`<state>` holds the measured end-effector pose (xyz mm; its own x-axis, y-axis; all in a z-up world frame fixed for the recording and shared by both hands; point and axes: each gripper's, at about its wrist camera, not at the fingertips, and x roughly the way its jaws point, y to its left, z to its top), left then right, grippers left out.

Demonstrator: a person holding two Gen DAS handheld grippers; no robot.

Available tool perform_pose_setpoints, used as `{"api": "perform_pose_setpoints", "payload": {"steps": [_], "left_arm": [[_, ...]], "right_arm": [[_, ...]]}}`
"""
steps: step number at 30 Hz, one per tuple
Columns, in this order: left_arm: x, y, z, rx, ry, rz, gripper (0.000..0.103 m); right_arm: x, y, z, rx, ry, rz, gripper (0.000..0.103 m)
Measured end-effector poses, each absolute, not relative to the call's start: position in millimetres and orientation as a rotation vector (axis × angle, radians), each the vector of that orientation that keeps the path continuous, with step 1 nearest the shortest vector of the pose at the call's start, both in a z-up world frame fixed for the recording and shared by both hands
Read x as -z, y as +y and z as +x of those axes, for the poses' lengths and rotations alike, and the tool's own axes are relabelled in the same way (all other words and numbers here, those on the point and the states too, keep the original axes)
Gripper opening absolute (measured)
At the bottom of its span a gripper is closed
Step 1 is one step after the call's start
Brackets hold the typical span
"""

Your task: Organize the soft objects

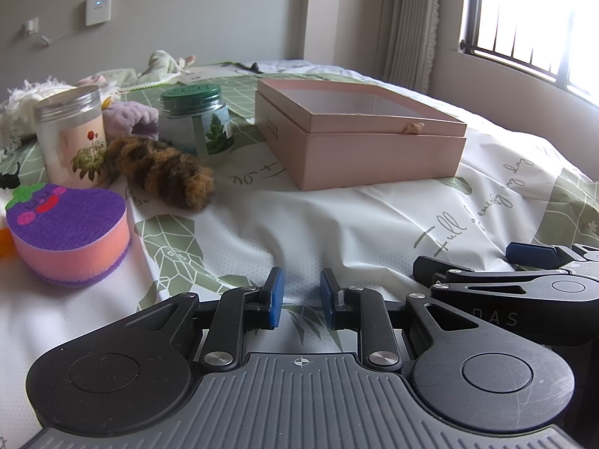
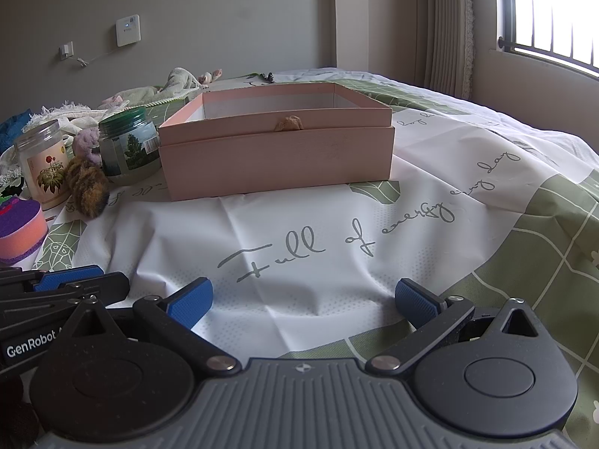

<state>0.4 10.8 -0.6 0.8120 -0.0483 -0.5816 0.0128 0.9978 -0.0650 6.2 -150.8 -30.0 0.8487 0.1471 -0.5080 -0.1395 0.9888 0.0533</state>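
Jaws of the left gripper (image 1: 300, 297) stand narrowly apart with nothing between them; the right gripper (image 2: 303, 301) gapes wide, also unladen. Both rest low, angled down over the bedsheet (image 2: 299, 262) printed "Full of energy every day". Beyond sits the open pink box (image 2: 277, 149). The brown fuzzy toy (image 1: 164, 172) and eggplant sponge (image 1: 71, 232) lie left; jar labels stay unreadable.

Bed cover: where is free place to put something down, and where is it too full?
Free: the white patch of the bed cover with the grey writing, between the pink box and the two claws, and the green-checked part to the right of the box. Crowded: the left side, where the sponge, furry brown toy, flower jar and green-lidded jar stand close together.
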Motion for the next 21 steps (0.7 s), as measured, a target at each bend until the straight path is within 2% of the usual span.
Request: {"api": "perform_pose_setpoints", "payload": {"steps": [18,21], "left_arm": [[-2.7,16.2,1.0,0.033,0.636,-0.095,0.024],[-6.7,19.6,4.6,0.039,0.668,-0.115,0.024]], "right_arm": [[28.9,-149.8,5.7,-0.154,0.535,-0.002,0.103],[23.3,-155.1,12.1,-0.187,0.588,0.015,0.103]]}}
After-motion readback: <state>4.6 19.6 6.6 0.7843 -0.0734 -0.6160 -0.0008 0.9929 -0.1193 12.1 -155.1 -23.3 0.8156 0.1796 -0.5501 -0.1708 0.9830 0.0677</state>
